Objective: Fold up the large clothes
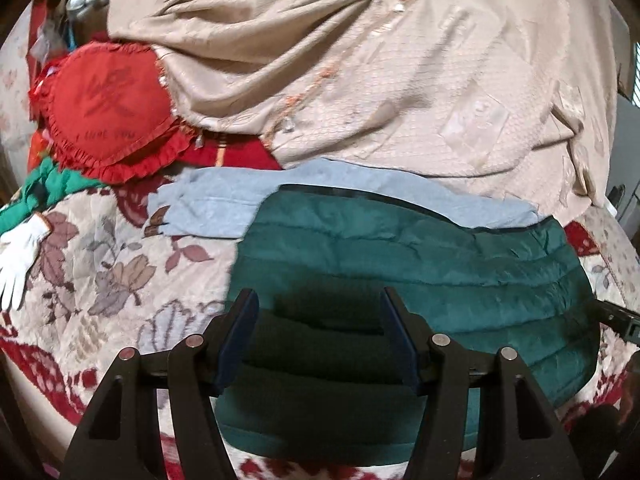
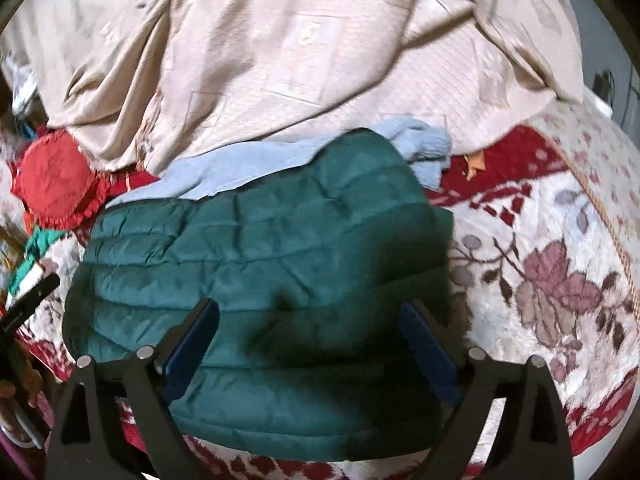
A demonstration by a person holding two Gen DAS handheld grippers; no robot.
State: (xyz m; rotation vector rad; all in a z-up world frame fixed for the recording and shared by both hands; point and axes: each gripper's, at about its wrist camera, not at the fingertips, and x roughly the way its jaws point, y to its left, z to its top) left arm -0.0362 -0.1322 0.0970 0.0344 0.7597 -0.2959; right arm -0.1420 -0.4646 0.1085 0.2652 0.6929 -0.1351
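Overhead, left claw (image 1: 318, 300) and right claw (image 2: 310, 312) hover released above green jacket (image 1: 420, 264).

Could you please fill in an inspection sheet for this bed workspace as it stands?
Surface: floral blanket, red and cream.
Job's things: green quilted jacket lying folded, overlapping a light blue garment.
Clutter: red heart cushion, white glove, rumpled beige bedspread, green cloth.
Grippers: left gripper and right gripper both open above the jacket, fingers holding nothing.
Cables: nothing seen.
Surroundings: dark edges, too blurred to tell.
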